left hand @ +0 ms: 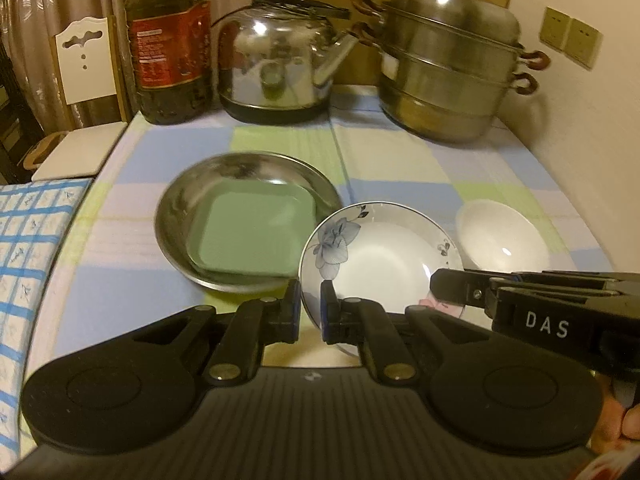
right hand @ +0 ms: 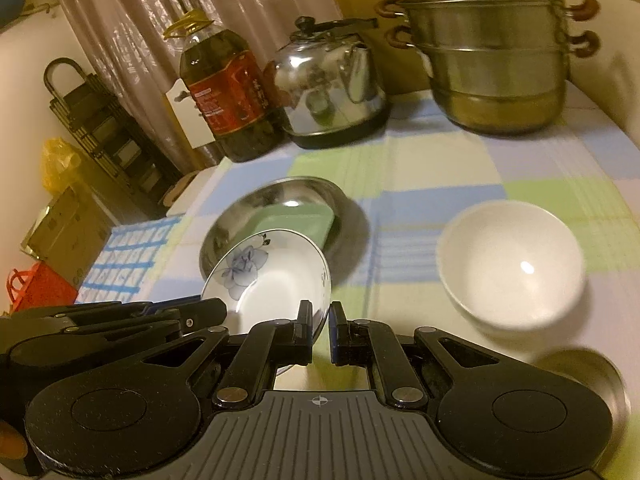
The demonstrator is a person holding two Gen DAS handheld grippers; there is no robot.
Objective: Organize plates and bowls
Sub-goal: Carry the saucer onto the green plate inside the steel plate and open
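Two black hand-held grippers are seen, each clamped narrowly on the rim of one flowered plate [left hand: 372, 256]: the left gripper [left hand: 310, 306] pinches its near-left edge, the right gripper [right hand: 320, 330] its near-right edge. The plate is white glazed ceramic, round and shallow, with a grey-blue flower printed on one side and a thin dark band at the rim; it is held tilted, clear of the tablecloth [left hand: 400, 152].

Just beyond the left gripper, one round steel dish [left hand: 176, 216] is set, shiny and shallow, with one square pale-green plate [left hand: 256, 236] of matte finish lying inside it. To the right of the held plate, beyond the right gripper, one plain white bowl [right hand: 510, 264] is placed, deep, round and glossy. A further round steel piece [right hand: 600, 380] is partly seen beside the right gripper's right side; what it is cannot be told.

The tablecloth is checked in pale blue, green and cream. At its far edge three things are lined up: one clear plastic oil bottle [left hand: 170, 40] with a red label, one polished steel kettle [left hand: 276, 60], and one tiered steel steamer pot [left hand: 448, 64] with four brown loop handles.
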